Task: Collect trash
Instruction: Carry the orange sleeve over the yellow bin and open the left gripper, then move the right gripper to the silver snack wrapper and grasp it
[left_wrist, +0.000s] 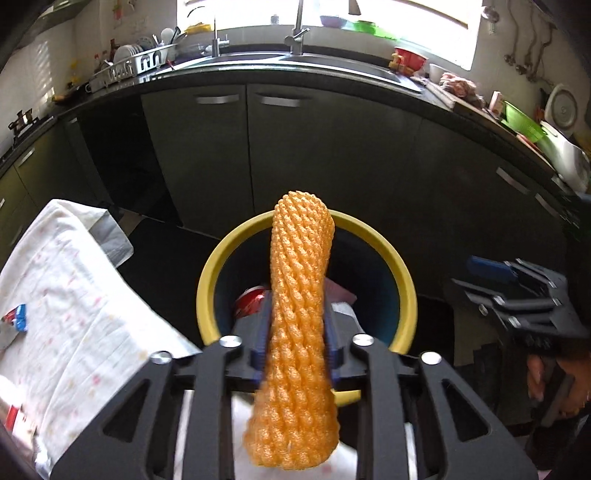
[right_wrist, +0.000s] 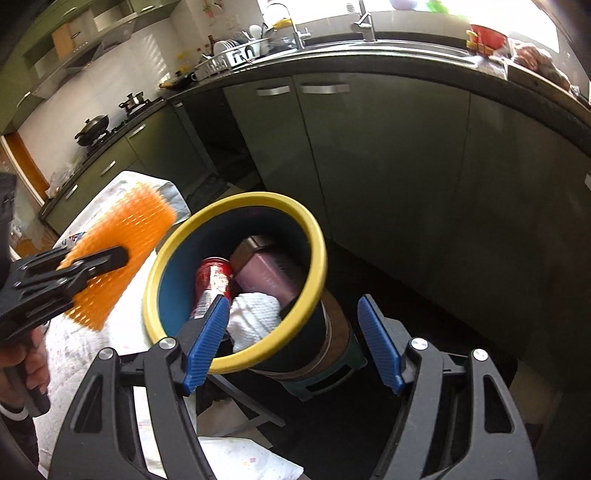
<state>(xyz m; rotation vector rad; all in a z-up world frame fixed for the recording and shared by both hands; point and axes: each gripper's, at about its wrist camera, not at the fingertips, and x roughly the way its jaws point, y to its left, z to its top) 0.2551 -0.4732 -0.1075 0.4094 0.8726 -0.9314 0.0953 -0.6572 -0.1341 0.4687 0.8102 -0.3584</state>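
Disposal step. Left gripper (left_wrist: 295, 332) pads flanking orange foam net (left_wrist: 299, 295), grip loosening, net over bin (left_wrist: 207, 280) rim at 6 o'clock. Right gripper (right_wrist: 291, 343) wide open, empty, beside bin. Next: full release so net drops among can (right_wrist: 212, 284) and tissue (right_wrist: 255, 317).

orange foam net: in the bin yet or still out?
Out. The orange foam net sits between the left tool's pads above the yellow-rimmed bin, which already holds a red can.

Cloth-covered table (left_wrist: 74, 295), small wrapper (left_wrist: 16, 319) atop.
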